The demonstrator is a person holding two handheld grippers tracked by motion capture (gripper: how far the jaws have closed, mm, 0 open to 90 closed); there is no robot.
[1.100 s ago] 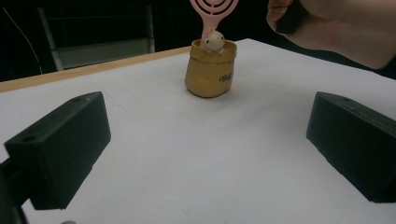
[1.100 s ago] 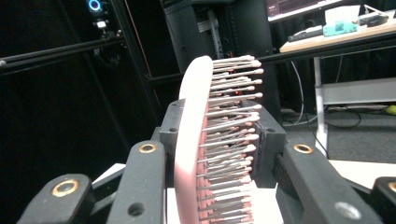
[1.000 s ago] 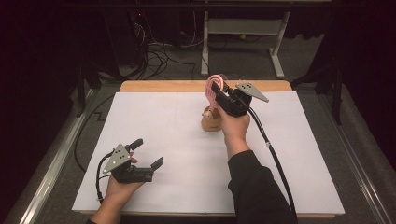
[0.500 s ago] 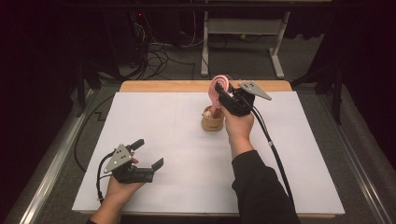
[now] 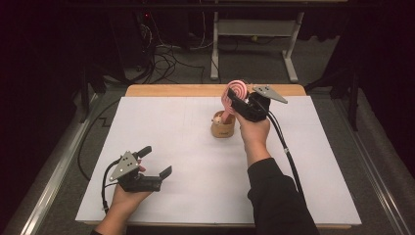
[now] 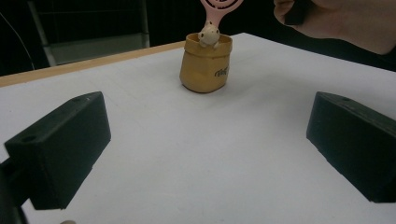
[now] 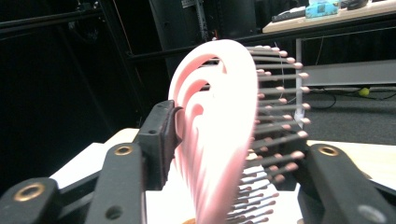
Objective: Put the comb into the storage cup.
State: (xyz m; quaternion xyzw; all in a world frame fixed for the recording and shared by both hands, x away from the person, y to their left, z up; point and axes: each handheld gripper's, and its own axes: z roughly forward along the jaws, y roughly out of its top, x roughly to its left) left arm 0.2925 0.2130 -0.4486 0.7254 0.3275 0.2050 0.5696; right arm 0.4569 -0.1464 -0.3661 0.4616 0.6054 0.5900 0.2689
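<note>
Right hand-held gripper [image 5: 235,100], jaws just opening, brackets the pink brush [image 5: 234,93] standing in the pot [image 5: 222,128]; left hand-held gripper [image 5: 154,161] released, well apart from the pot.

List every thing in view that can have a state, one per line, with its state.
Pink hairbrush: standing handle-down in the holder, head between the right gripper's jaws.
Tan sack-shaped holder: upright on the white table, mouth open, a small animal figure at its rim.
Right gripper: jaws just opening; the left pad at the brush head, the right pad apart from the bristles.
Left gripper: open, nothing between its jaws.
</note>
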